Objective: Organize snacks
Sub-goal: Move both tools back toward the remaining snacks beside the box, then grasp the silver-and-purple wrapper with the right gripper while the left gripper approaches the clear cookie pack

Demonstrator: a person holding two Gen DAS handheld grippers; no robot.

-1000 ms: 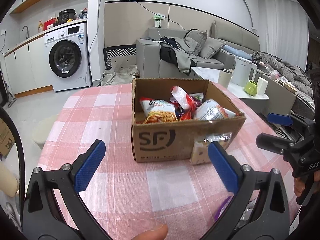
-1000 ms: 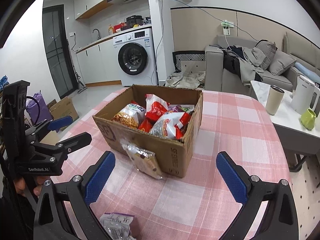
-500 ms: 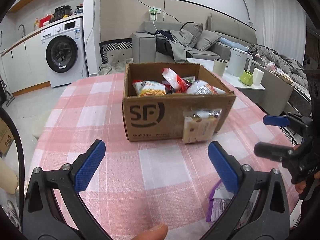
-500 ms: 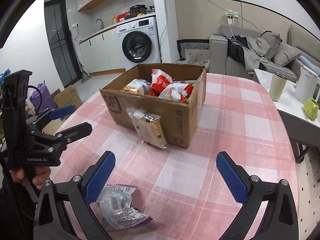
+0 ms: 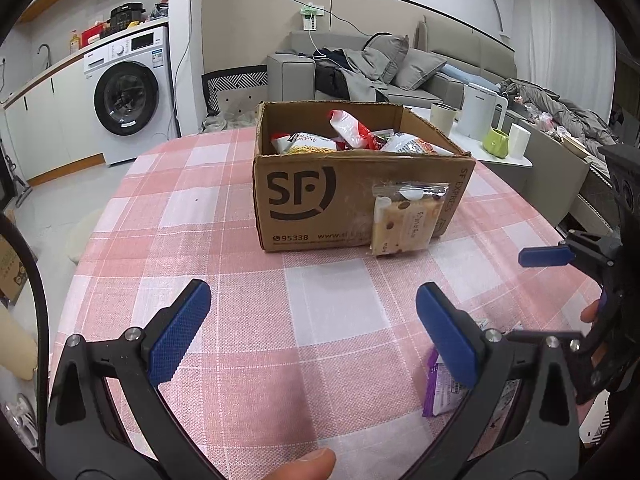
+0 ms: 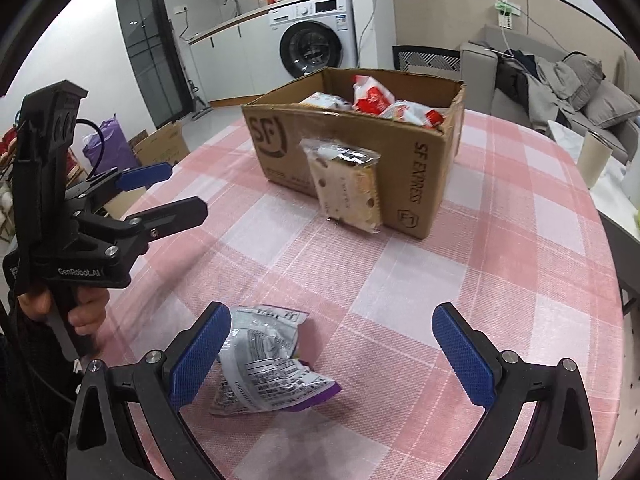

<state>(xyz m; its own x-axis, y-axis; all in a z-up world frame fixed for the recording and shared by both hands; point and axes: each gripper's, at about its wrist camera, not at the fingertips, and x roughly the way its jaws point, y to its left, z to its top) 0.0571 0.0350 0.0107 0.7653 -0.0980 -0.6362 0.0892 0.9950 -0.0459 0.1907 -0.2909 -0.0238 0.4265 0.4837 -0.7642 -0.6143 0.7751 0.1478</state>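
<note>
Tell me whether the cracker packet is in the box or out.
Out. The cracker packet stands on the tablecloth, leaning against the outside of the cardboard box.

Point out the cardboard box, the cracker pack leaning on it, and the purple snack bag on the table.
Box (image 5: pixel 304 200), left wrist view, on its front wall by the logo.
Cracker pack (image 6: pixel 348 190), right wrist view, on the middle of its wrapper.
Purple bag (image 6: pixel 268 368), right wrist view, on its crumpled printed face.

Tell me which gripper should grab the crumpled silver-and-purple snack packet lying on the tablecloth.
Right. The open right gripper is nearest the crumpled silver-and-purple snack packet, beside its left finger; the open left gripper faces bare cloth.
</note>
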